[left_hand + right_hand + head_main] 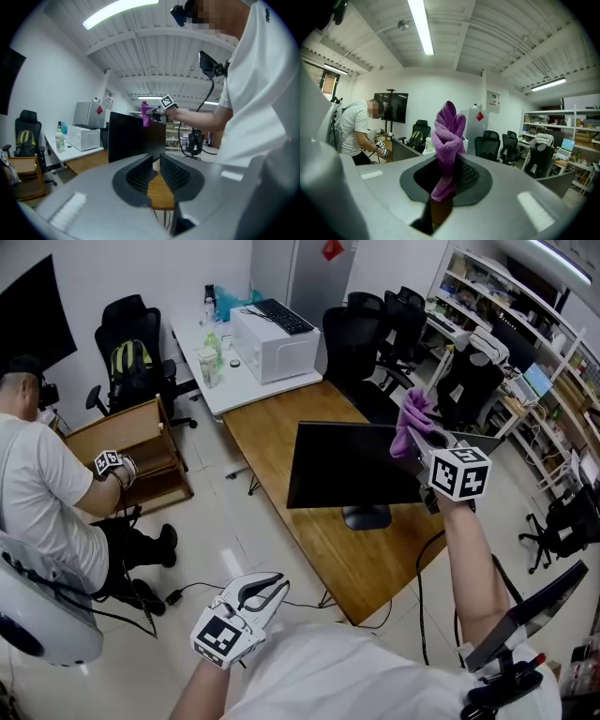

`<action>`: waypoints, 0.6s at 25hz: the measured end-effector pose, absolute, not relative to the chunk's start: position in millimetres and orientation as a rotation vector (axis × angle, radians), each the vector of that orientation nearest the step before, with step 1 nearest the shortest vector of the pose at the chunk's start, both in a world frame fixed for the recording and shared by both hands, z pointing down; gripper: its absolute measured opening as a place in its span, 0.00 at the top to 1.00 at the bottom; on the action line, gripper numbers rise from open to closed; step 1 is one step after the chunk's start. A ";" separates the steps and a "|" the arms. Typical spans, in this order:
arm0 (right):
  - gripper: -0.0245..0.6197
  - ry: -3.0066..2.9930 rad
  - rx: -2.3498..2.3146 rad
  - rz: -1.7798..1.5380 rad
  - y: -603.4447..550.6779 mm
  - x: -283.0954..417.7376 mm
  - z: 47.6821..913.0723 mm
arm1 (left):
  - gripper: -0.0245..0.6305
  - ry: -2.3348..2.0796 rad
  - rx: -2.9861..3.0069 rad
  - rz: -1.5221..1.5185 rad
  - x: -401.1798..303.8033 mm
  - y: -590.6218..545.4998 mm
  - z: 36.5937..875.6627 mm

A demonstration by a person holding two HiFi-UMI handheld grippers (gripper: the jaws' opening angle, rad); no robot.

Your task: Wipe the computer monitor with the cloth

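Right gripper (424,429) (447,174): I hold it raised over the far side of the wooden desk (272,427). Its jaws are clamped on a purple cloth (411,420) (448,131). The cloth is bunched and twisted, standing up from between the jaws, with a short tail hanging below them.

Cloth and monitor: the black monitor (352,465) (136,136) stands upright on its round foot on the desk, screen dark. In the head view the cloth sits at the monitor's top edge, near its right corner. The left gripper view also shows the cloth (146,115) at that top edge. Whether the two actually touch I cannot tell.

Left gripper (268,591) (157,169): I hold it low and close to my body, well apart from the desk. Its jaws stand a narrow slit apart with nothing between them; only the desk's wood shows through the gap.

Surroundings: a white table (211,381) beyond the desk carries a microwave (274,345). A second person (42,493) in a white shirt bends at the left.
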State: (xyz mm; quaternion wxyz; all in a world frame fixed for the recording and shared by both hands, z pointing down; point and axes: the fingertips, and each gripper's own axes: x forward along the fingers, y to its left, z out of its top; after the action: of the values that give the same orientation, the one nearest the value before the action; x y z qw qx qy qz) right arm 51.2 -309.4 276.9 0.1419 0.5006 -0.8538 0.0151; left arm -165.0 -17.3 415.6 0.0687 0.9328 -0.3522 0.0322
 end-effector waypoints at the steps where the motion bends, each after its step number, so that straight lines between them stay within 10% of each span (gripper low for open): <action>1: 0.89 -2.473 1.432 0.041 -308.4 44.3 275.9 | 0.86 -1.065 2.805 0.106 -167.9 -16.0 414.3; 15: 0.89 -2.567 1.275 0.013 -295.8 -36.4 272.0 | 0.86 -1.156 2.760 0.108 -197.7 0.7 412.6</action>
State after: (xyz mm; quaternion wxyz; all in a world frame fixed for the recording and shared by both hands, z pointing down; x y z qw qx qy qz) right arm -36.4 -295.8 272.0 0.1374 0.4407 -0.8871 0.0046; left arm -197.7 0.7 412.6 0.0733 0.9193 -0.3851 0.0360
